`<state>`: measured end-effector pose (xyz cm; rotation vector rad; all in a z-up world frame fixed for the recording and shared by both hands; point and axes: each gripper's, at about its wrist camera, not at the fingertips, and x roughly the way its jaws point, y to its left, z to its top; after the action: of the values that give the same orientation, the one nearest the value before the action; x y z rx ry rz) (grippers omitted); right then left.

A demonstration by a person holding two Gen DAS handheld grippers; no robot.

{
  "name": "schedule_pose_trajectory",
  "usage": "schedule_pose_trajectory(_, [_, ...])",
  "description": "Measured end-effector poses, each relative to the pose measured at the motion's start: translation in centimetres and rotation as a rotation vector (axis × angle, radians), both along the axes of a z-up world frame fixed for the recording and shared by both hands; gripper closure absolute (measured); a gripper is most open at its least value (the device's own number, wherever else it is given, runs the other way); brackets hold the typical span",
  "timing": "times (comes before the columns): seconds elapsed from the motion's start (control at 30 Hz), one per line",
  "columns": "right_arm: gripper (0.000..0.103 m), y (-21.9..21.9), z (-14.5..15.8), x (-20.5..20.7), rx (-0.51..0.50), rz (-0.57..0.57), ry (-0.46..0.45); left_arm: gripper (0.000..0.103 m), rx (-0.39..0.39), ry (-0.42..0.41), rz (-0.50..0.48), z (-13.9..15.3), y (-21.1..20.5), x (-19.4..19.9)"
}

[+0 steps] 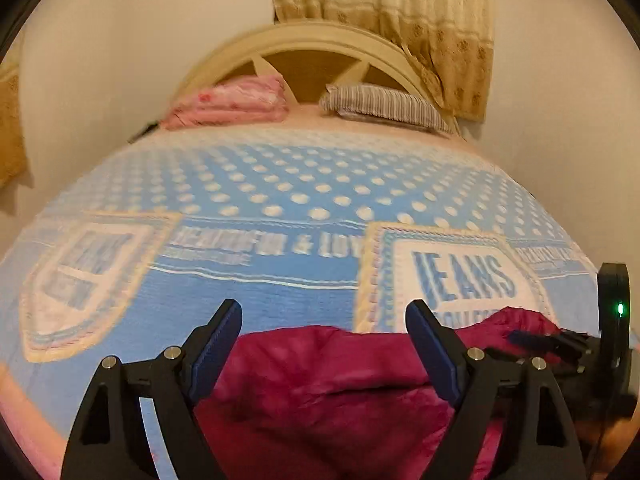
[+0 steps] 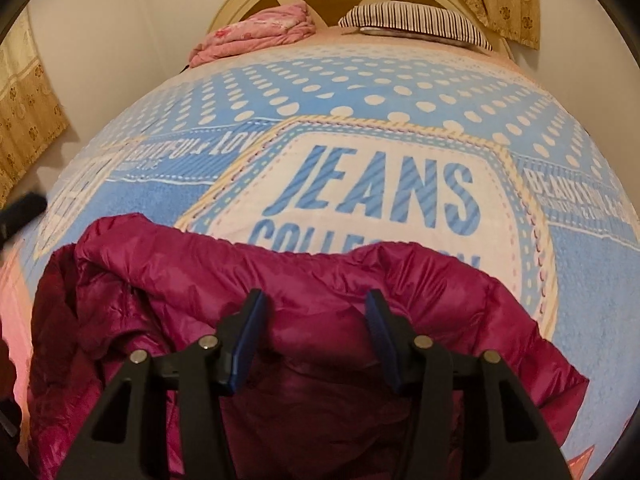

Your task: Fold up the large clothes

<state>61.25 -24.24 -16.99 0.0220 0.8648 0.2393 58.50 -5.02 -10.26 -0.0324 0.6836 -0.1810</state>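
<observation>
I count one magenta puffer jacket [image 2: 248, 304], one striped pillow [image 2: 416, 24], one folded pink quilt [image 2: 256, 36], two tongs.

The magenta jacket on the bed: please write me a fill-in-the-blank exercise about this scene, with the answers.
1. The magenta jacket lies on a blue blanket printed with the big word ____.
2. Neither the left tongs nor the right tongs ____ the jacket.
3. The pillow near the headboard has a ____ pattern.
4. The folded bedding beside the pillow is ____ in colour.

Answers: JEANS; grip; striped; pink
</observation>
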Motion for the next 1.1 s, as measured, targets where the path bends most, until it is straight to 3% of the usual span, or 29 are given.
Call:
schedule_pose_trajectory(0.13, [0.049,0.0,-0.3,-0.2,-0.014,0.0,-0.008,0.019,0.093,0.057,-0.031,-2.7,-3.2,1.3])
schedule_pose_trajectory(0.23, [0.049,-0.4,-0.7,-0.3,-0.001,-0.009,-0.013,0.019,0.111,0.122,-0.069,-5.1,-4.4,1.3])
schedule_pose_trajectory(0.33, [0.049,-0.7,-0.9,-0.5,0.007,-0.011,-0.02,0.019,0.147,0.171,-0.05,-7.4,-4.6,1.3])
schedule_pose_trajectory(0.4, [0.049,-0.7,-1.1,-0.6,0.006,-0.008,-0.026,0.019,0.131,0.19,-0.045,-8.2,-4.2,1.5])
schedule_pose_trajectory(1.1, [0.047,0.8,-2.5,-0.5,-0.096,-0.014,-0.052,0.015,0.149,0.199,-0.025,-10.0,-4.7,2.1])
